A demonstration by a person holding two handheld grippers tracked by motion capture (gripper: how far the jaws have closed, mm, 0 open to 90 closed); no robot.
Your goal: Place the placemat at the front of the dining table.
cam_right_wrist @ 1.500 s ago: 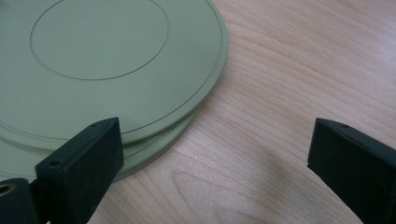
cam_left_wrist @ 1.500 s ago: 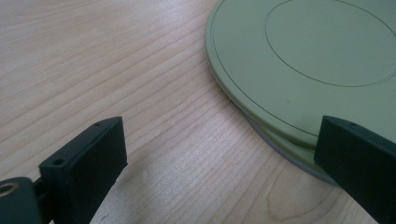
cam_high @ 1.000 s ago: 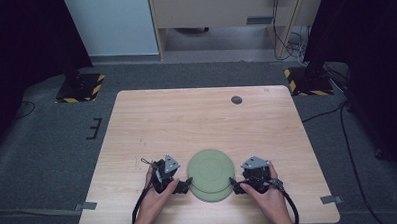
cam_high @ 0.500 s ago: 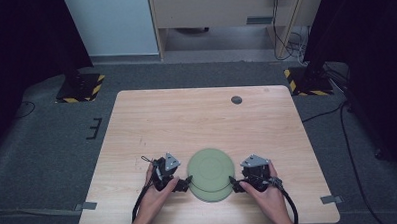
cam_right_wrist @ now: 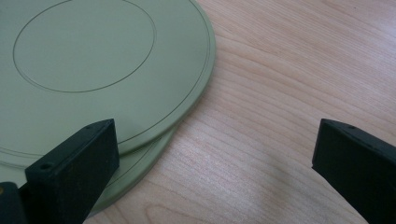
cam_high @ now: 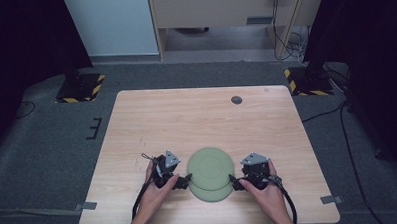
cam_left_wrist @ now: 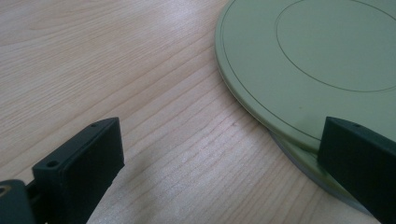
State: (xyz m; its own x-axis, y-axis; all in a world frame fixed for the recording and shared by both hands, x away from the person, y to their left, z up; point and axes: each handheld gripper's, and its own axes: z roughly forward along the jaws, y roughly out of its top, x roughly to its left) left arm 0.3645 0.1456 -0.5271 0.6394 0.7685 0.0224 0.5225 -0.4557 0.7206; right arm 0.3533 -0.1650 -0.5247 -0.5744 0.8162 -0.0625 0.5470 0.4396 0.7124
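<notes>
High view: I'm holding the left gripper (cam_high: pixel 185 180) and right gripper (cam_high: pixel 235 181) low, flanking two stacked green plates (cam_high: pixel 210 167) near the table (cam_high: pixel 186 117) front edge — both jaws spread wide, gripping nothing; a small dark disc (cam_high: pixel 236 99) is sitting far off.

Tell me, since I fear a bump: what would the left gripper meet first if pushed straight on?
Likely the rim of the top plate: the left gripper is open, and one jaw already overlaps the plates' edge.
</notes>
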